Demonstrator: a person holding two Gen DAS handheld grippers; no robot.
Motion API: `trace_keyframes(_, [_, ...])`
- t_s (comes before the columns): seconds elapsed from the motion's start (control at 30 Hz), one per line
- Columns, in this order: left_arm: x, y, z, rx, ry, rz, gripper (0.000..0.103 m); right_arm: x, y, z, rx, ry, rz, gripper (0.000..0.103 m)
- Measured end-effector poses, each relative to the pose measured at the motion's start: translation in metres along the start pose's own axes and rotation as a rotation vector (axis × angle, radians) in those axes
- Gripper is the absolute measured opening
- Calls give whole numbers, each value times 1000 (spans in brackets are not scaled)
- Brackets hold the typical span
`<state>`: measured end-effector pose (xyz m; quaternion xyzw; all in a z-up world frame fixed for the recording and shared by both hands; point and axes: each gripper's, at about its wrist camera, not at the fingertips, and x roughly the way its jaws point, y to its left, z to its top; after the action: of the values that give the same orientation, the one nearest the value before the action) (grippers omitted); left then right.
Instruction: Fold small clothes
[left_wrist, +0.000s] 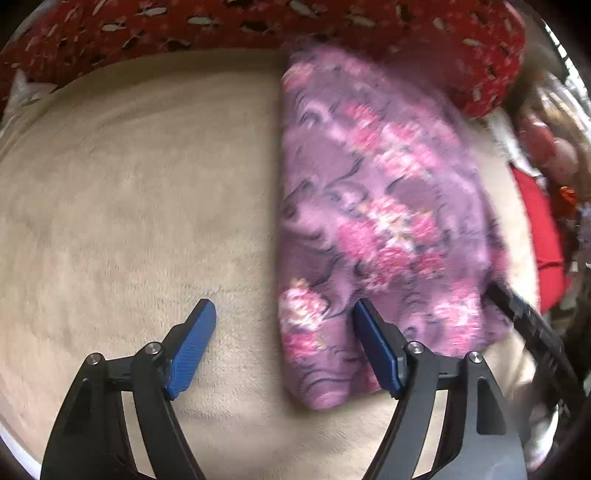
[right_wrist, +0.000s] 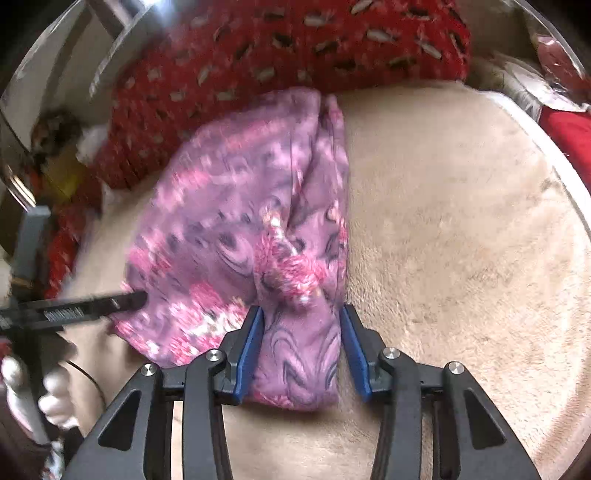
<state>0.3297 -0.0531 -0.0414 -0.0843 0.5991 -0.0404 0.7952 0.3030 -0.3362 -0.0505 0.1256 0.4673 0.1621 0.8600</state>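
Observation:
A purple fleece garment (left_wrist: 388, 206) with pink flowers lies folded lengthwise on a beige fleece blanket (left_wrist: 129, 184). My left gripper (left_wrist: 283, 306) hangs open above the garment's left edge, its left pad over bare blanket and its right pad over the cloth, holding nothing. In the right wrist view the garment (right_wrist: 236, 229) has a bunched fold running toward me. My right gripper (right_wrist: 301, 311) straddles that fold at the near end. Its left pad touches the cloth and a thin gap shows at the right pad, so the jaws stand open. One finger of the left gripper (right_wrist: 92, 306) rests at the garment's left side.
A red patterned cushion (left_wrist: 258, 22) lies along the far edge, also in the right wrist view (right_wrist: 295, 44). Red cloth (left_wrist: 535, 229) and clutter sit beyond the blanket's right edge. The right gripper's arm (left_wrist: 524, 325) crosses the garment's near right corner. A person's hand (right_wrist: 55, 398) shows at lower left.

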Motion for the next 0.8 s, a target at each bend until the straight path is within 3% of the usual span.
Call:
trace_keyframes(0.13, [-17,9,36,-52,-56,-47,77,-17,-7,49,79,-143,60,46])
trace_keyframes(0.2, [-13,13,61,-83,-48,-60,77,-4,-8,68,131,-144,101,46])
trace_keyframes(0.3, [2,12,88,-116,-7,-93,77,26,-7,93,148,-113,68,46])
trace_keyframes(0.4, [14,6,103,-109,-23,-72,77,42,-5,108,137,-164,70,43])
trace_keyframes(0.47, [30,2,109,-109,-9,-41,77,62,-7,116,129,-146,18,43])
trace_keyframes(0.53, [52,5,115,-118,38,-22,87,91,-14,117,98,-20,-111,41])
trace_keyframes(0.57, [54,8,116,-136,32,-39,88,98,-20,118,109,1,-102,40])
trace_keyframes(0.67, [40,13,113,-130,17,-71,88,76,-26,123,155,-53,-42,42])
trace_keyframes(0.77, [26,15,95,-148,-18,-101,88,47,-25,109,146,-105,87,45])
trace_keyframes(0.8, [27,12,88,-147,-15,-78,88,43,-24,101,131,-109,126,45])
